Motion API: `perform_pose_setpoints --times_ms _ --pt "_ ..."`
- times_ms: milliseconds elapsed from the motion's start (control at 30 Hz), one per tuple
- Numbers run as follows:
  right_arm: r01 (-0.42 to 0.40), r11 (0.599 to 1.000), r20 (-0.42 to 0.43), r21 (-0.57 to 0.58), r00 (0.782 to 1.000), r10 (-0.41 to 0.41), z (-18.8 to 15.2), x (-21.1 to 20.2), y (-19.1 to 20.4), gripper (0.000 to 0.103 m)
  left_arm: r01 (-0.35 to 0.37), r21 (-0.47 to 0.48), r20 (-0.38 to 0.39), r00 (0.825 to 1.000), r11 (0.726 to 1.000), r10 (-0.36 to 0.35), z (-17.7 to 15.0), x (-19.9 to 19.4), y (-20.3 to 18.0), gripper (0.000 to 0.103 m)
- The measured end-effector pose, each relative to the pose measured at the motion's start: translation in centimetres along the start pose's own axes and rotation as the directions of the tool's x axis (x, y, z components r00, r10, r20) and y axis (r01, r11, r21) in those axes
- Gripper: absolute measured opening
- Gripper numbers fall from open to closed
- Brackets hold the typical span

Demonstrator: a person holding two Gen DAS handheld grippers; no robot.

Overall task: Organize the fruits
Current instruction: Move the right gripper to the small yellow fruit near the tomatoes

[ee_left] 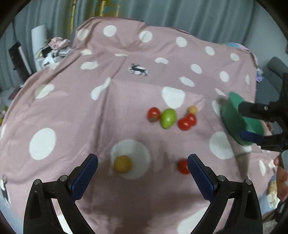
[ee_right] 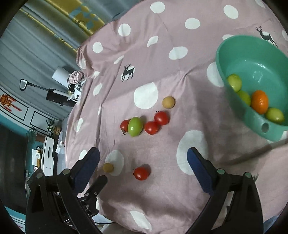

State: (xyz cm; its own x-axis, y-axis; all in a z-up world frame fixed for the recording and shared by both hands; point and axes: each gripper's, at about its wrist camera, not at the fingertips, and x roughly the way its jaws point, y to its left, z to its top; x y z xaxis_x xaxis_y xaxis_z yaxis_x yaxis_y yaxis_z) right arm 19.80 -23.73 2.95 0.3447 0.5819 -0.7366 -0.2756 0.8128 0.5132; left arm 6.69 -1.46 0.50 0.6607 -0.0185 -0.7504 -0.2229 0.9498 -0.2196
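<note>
Loose fruits lie on a pink dotted cloth [ee_left: 75,111]: a green mango [ee_left: 168,117] [ee_right: 135,126], three red tomatoes around it [ee_left: 153,114] [ee_right: 161,117], a tan fruit [ee_left: 192,109] [ee_right: 168,102], a yellow fruit [ee_left: 123,163] [ee_right: 108,167] and a lone tomato [ee_left: 183,166] [ee_right: 141,173]. A green bowl [ee_left: 237,118] [ee_right: 243,54] at the right holds an orange [ee_right: 259,101] and three green fruits [ee_right: 234,82]. My left gripper [ee_left: 143,177] is open above the yellow fruit. My right gripper [ee_right: 143,168] [ee_left: 252,122] is open and empty, in front of the bowl in the left wrist view.
The cloth drops off at its far and left edges. Clutter, a white roll [ee_right: 60,73] and furniture stand on the floor beyond the left edge. Grey curtains [ee_left: 180,12] hang behind.
</note>
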Motion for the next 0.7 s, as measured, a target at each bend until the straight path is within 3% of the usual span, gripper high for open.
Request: perform_pose_setpoints --times_ms 133,233,300,433,500,700 --pt "0.009 1.000 -0.027 0.011 1.000 -0.009 0.0 1.1 -0.4 0.098 0.083 -0.053 0.001 0.997 0.995 -0.083 0.1 0.3 0.5 0.099" --pt "-0.003 0.999 -0.019 0.048 1.000 0.004 0.7 2.1 -1.3 0.097 0.025 -0.021 0.032 0.999 0.999 -0.024 0.1 0.5 0.2 0.099" --pt "-0.007 0.997 0.000 0.078 1.000 0.007 1.5 2.9 -2.0 0.094 -0.015 -0.007 0.012 1.000 1.000 0.015 0.0 1.4 0.0 0.099" --pt "-0.042 0.993 -0.023 0.106 0.999 0.045 3.1 4.6 -2.6 0.075 -0.010 0.016 -0.072 0.997 1.000 0.011 0.0 3.3 -0.5 0.099" --pt "-0.065 0.992 -0.034 0.106 0.997 0.069 3.8 5.5 -2.4 0.069 -0.002 0.018 -0.098 0.995 1.000 0.004 0.1 3.8 -0.8 0.092" --pt "0.006 0.998 -0.023 0.065 1.000 -0.005 5.3 7.7 -1.0 0.056 -0.031 0.051 -0.128 0.991 0.998 0.038 0.4 5.0 -1.4 0.091"
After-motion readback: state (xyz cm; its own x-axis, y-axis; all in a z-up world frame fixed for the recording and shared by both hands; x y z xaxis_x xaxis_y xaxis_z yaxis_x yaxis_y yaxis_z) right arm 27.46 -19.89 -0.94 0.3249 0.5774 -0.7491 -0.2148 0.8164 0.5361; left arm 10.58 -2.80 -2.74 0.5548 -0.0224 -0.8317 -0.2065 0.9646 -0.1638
